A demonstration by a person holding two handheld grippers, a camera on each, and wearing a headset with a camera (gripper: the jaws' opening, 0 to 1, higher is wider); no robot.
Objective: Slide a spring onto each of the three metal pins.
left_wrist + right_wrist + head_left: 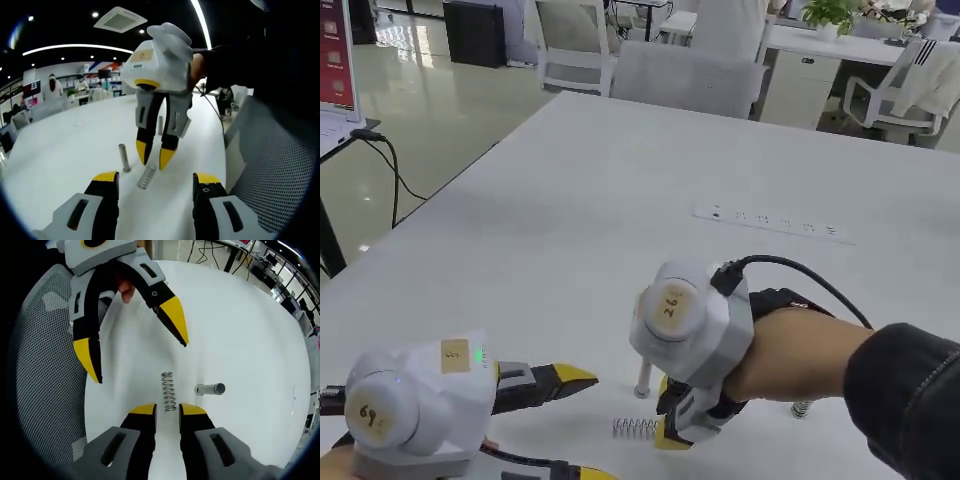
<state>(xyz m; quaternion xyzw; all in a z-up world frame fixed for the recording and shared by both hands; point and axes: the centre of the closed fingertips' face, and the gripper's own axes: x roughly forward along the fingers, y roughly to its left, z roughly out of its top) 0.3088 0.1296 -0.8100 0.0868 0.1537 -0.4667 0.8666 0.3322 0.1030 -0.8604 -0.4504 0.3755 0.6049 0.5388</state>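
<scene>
Hovering over the centre-frame spring (168, 389) for pickup, the narrowly parted right gripper (168, 412) must next clench it; the left gripper (155, 177) hangs released.

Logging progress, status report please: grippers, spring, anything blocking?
Left gripper open, hovering. Right gripper open, jaws just above spring lying flat. Pin upright beside it, bare. Nothing blocking.

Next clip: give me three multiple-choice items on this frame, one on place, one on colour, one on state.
1. The spring lies: A flat on the table before the right hand-held gripper; B on a pin; C in the left jaws.
2. Gripper tips are: A red; B yellow; C blue.
3. The left hand-held gripper is: A shut on a spring; B shut empty; C open.
Key: A, it lies flat just ahead of those tips; B, yellow in each view; C, a wide gap shows.
</scene>
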